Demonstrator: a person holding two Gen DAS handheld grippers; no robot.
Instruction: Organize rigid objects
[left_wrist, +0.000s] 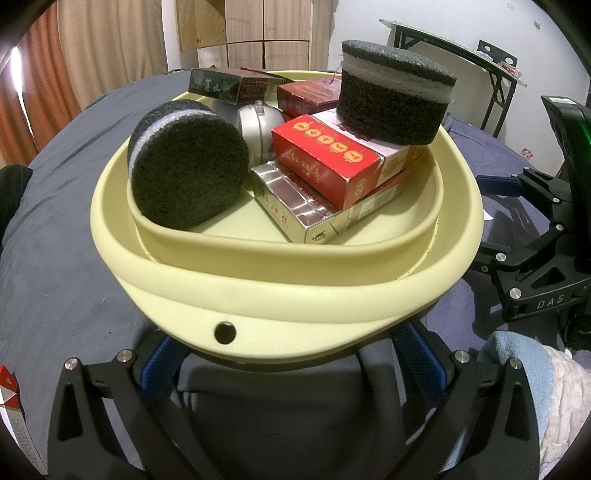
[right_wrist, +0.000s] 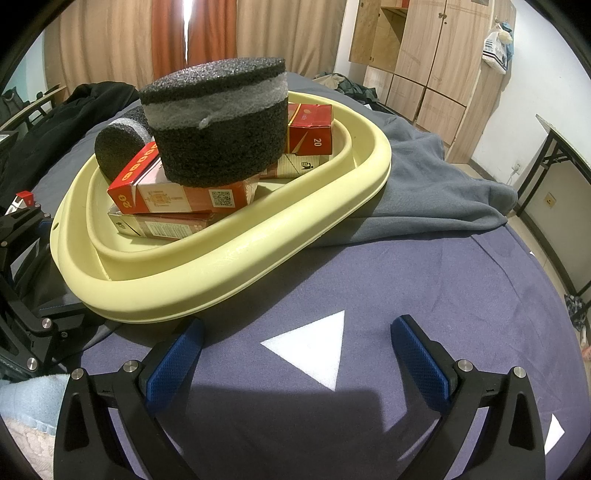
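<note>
Right tool (right_wrist: 295, 354) spread over bare cloth beside basin (right_wrist: 236, 254) rim.

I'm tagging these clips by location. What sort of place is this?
Most likely a bedroom at home. The basin rests on a bed's blue sheet with a grey blanket; wooden wardrobes and curtains line the walls, and a folding table stands alongside.

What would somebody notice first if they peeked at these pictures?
A big pale yellow basin fills the middle, sitting on a dark cloth. Inside, a round black sponge sits on top of stacked red boxes, and another sponge lies on its side at the left. Both grippers are open, the left gripper right at the basin's near edge.
</note>
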